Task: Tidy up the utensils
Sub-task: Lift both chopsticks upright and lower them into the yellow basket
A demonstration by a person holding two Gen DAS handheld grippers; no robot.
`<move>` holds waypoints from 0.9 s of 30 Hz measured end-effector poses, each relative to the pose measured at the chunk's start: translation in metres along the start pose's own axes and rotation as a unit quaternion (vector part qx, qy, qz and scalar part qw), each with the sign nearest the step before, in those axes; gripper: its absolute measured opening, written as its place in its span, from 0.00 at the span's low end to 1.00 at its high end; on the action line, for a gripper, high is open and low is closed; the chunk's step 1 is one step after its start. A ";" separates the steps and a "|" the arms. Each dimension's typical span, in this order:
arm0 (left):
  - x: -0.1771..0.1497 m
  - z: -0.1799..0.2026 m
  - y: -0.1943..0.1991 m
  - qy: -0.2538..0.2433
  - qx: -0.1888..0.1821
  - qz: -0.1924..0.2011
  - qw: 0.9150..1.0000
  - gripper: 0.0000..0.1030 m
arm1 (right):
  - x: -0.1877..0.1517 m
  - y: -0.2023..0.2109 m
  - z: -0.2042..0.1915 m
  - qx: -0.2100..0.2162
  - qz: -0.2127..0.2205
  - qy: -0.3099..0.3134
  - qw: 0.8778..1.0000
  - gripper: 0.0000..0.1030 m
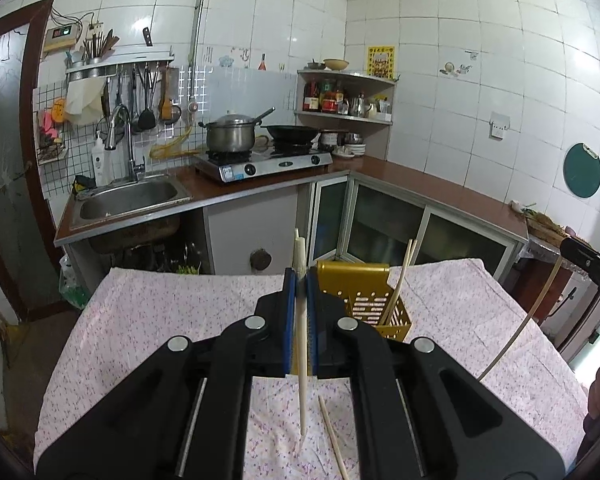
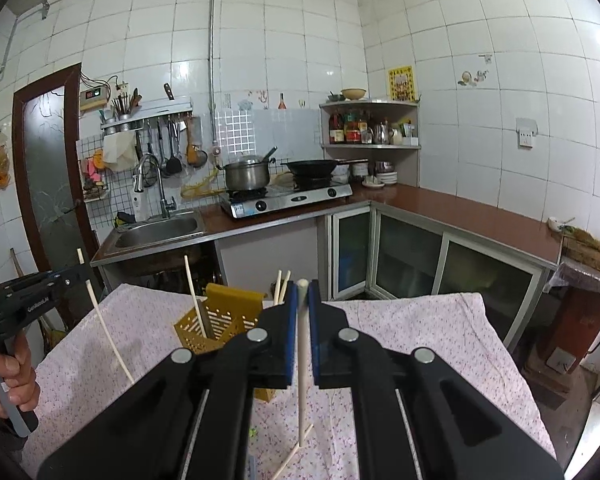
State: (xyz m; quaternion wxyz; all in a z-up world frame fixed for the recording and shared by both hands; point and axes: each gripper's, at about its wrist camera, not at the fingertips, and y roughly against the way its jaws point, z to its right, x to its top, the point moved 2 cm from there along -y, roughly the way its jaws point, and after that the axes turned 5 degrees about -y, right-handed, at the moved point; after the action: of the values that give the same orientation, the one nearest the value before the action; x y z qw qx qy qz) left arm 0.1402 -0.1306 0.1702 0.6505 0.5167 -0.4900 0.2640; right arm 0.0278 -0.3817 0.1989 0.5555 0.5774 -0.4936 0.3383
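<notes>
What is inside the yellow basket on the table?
Chopsticks stand inside the yellow basket, leaning on its rim. Their lower ends are hidden behind its slotted wall, and the bottom of the basket cannot be seen.

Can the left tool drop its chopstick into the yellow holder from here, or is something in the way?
Probably yes. The left tool is shut on its chopstick, and the yellow holder stands just ahead to its right, open-topped with only a few chopsticks inside. The right tool stays off to the side.
</notes>
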 end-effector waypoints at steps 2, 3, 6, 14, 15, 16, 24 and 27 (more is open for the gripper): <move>0.005 0.000 0.002 0.000 -0.001 0.005 1.000 0.04 | 0.003 0.000 -0.003 0.001 0.002 0.003 1.000 0.06; 0.007 0.000 0.002 0.000 -0.001 0.007 1.000 0.04 | 0.005 0.001 -0.004 0.000 0.005 0.004 1.000 0.06; 0.013 0.000 0.004 0.000 -0.002 0.013 1.000 0.04 | 0.010 0.003 -0.006 0.001 0.010 0.006 1.000 0.06; 0.035 -0.001 0.011 -0.007 -0.002 0.034 0.999 0.04 | 0.026 0.005 -0.016 0.008 0.024 0.017 1.000 0.06; 0.040 -0.001 0.012 -0.008 -0.003 0.037 0.999 0.04 | 0.029 0.005 -0.020 0.010 0.026 0.020 0.999 0.06; 0.044 0.000 0.012 -0.009 -0.004 0.039 0.999 0.04 | 0.033 0.005 -0.023 0.012 0.029 0.024 0.999 0.06; 0.089 0.011 0.002 -0.028 -0.014 0.074 0.997 0.04 | 0.071 -0.016 -0.046 0.020 0.046 0.037 0.998 0.06; 0.103 0.015 -0.012 -0.033 -0.006 0.079 0.996 0.04 | 0.080 -0.029 -0.052 0.027 0.046 0.035 0.998 0.06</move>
State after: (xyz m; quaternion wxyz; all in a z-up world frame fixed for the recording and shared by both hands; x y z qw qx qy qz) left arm 0.1841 -0.1648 0.2590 0.6143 0.4813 -0.5518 0.2942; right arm 0.0857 -0.3501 0.2736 0.5401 0.5566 -0.4907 0.3971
